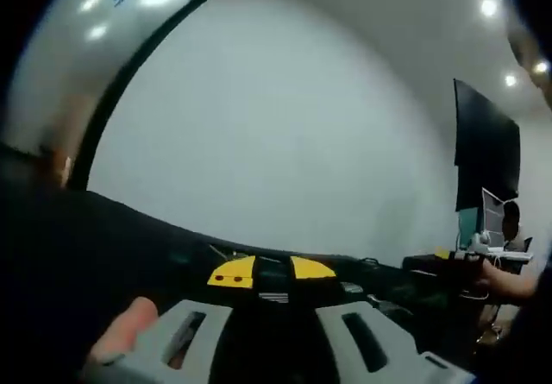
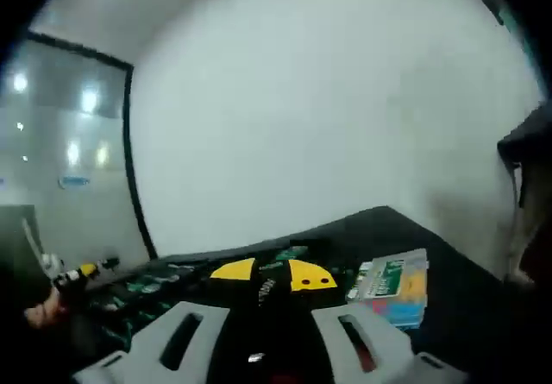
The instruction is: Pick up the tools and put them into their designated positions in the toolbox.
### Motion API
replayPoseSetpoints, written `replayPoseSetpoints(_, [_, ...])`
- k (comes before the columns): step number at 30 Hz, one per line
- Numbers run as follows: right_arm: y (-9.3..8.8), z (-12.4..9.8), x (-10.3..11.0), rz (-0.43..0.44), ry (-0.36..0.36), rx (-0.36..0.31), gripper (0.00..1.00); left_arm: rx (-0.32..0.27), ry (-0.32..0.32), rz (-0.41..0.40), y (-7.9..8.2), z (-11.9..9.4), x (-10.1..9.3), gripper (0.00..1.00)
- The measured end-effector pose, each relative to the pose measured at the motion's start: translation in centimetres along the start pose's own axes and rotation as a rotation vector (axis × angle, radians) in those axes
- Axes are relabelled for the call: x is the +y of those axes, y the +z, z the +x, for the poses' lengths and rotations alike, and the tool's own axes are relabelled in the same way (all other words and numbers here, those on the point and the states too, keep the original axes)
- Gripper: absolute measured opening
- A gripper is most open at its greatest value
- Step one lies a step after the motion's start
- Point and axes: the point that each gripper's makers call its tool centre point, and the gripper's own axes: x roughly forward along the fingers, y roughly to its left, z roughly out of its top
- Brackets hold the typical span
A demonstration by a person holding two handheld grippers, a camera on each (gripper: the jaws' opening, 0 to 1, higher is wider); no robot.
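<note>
Open air above the black table [image 2: 448, 267], yellow-latched toolbox [image 2: 272, 273] ahead, booklet [image 2: 392, 286] beside it

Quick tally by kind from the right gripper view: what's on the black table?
Yellow toolbox latch tabs: 2
Colourful printed packs, stacked: 2, as far as I can tell
Yellow-tipped hand tool, held at the left edge: 1
Total: 5
Green-lined tool slots beside the tabs are too blurred to count.

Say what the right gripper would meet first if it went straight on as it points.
Probably the yellow-and-black part straight past the right gripper, whose jaws stand open; depth is unclear. The colourful box lies off to the side.
</note>
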Motion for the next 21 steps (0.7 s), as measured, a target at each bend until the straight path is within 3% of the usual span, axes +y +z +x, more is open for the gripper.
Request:
replayPoseSetpoints(3, [-1.7,0.4,3.7,-0.187,0.13,0.222,0.11,0.018,-0.011,0.021,-0.3,0.2,0.0,0.14])
replayPoseSetpoints(5, [-4.3,0.1,6.9,-0.405,0.253,0.388,0.11,0.02,-0.012,0.034,-0.3,0.2,0.0,0.14])
replayPoseSetpoints(7, [-5.6,0.5,8.4,-0.444,0.297,0.428,0.14,0.02,0.008,0.058,-0.2,0.2,0.4,0.14])
replayPoseSetpoints(9, [-8.3,0.0,8.4,-0.46,0.353,0.565,0.14,0.026,0.02,0.055,-0.3,0.3,0.8,0.14])
replayPoseSetpoints(10, [-9.6,-0.4,7.9,-0.53,0.358,0.637,0.16,0.024,0.023,0.054,-0.2,0.2,0.9,0.14])
replayPoseSetpoints(12, [-11.4,-0.4,6.3,-0.707,0.387,0.722,0.16,0.015,0.025,0.049,0.0,0.2,1.1,0.14])
replayPoseSetpoints(13, [-12.0,-0.4,6.2,-0.709,0.413,0.749,0.17,0.012,0.026,0.045,0.1,0.2,1.2,0.14])
replayPoseSetpoints(15, [-11.9,0.5,5.1,-0.675,0.355,0.741,0.2,0.013,0.032,0.043,0.1,0.3,1.4,0.14])
replayPoseSetpoints(16, [-11.8,0.8,4.6,-0.613,0.33,0.747,0.2,0.016,0.034,0.046,0.0,0.3,1.5,0.14])
replayPoseSetpoints(17, [-11.9,0.7,4.0,-0.609,0.313,0.769,0.2,0.02,0.034,0.048,0.0,0.4,1.6,0.14])
replayPoseSetpoints(18, [-12.1,0.9,3.1,-0.665,0.301,0.793,0.2,0.021,0.032,0.05,-0.1,0.3,1.4,0.14])
replayPoseSetpoints(21, [-13.5,-0.1,3.4,-0.654,0.346,0.886,0.19,0.027,0.026,0.056,-0.2,0.5,1.5,0.14])
